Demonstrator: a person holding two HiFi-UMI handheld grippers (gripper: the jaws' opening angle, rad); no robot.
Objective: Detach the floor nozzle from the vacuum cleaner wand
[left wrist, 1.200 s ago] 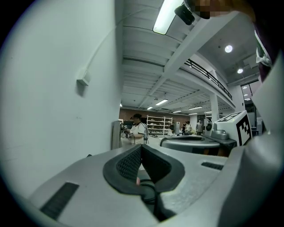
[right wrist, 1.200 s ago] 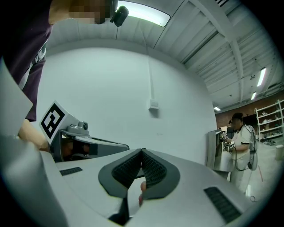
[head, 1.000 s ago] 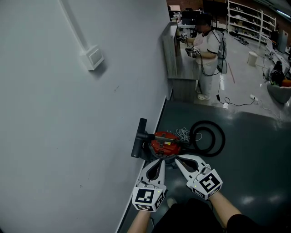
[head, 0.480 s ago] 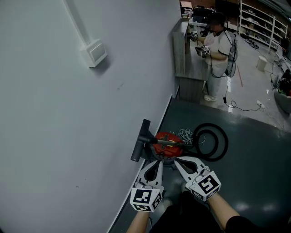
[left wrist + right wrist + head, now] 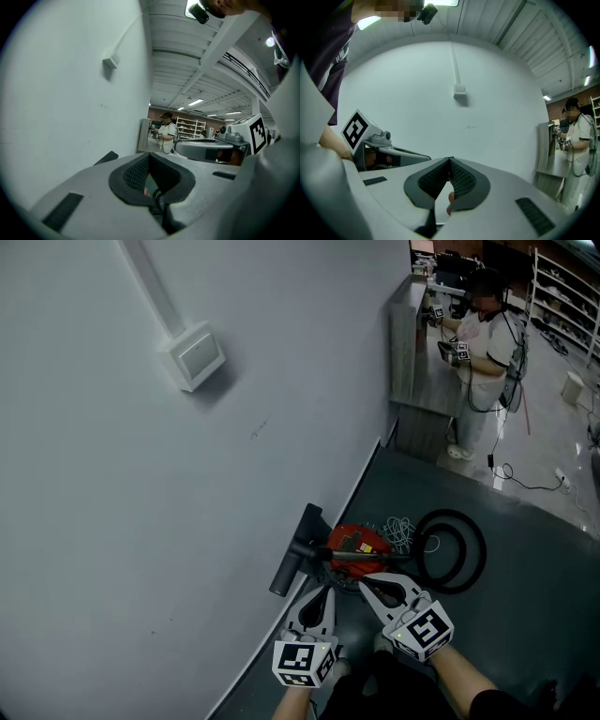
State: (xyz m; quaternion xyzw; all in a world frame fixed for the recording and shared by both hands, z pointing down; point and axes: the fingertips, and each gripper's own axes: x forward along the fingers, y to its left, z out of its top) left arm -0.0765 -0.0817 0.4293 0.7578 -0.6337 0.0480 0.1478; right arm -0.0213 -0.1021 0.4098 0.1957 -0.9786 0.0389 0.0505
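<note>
In the head view a red vacuum cleaner [image 5: 359, 542] lies on the dark floor by the white wall. Its black floor nozzle [image 5: 292, 562] rests against the wall's foot, joined to the grey wand [image 5: 370, 556] that crosses the red body. My left gripper [image 5: 327, 591] hangs shut and empty just short of the nozzle end. My right gripper [image 5: 365, 579] is shut and empty too, close above the wand without touching it. In the left gripper view the jaws [image 5: 149, 155] meet with nothing between them. The same holds in the right gripper view [image 5: 450, 160].
A coiled black hose [image 5: 452, 516] and a white cable bundle [image 5: 401, 529] lie right of the vacuum. A box [image 5: 197, 354] with a conduit is mounted on the wall. Farther back a person [image 5: 483, 362] stands at a grey counter [image 5: 412, 352]. Open floor lies to the right.
Both grippers have come forward and down toward the vacuum, staying shut. The head view has swung left, so the vacuum and the person sit farther right in the picture.
</note>
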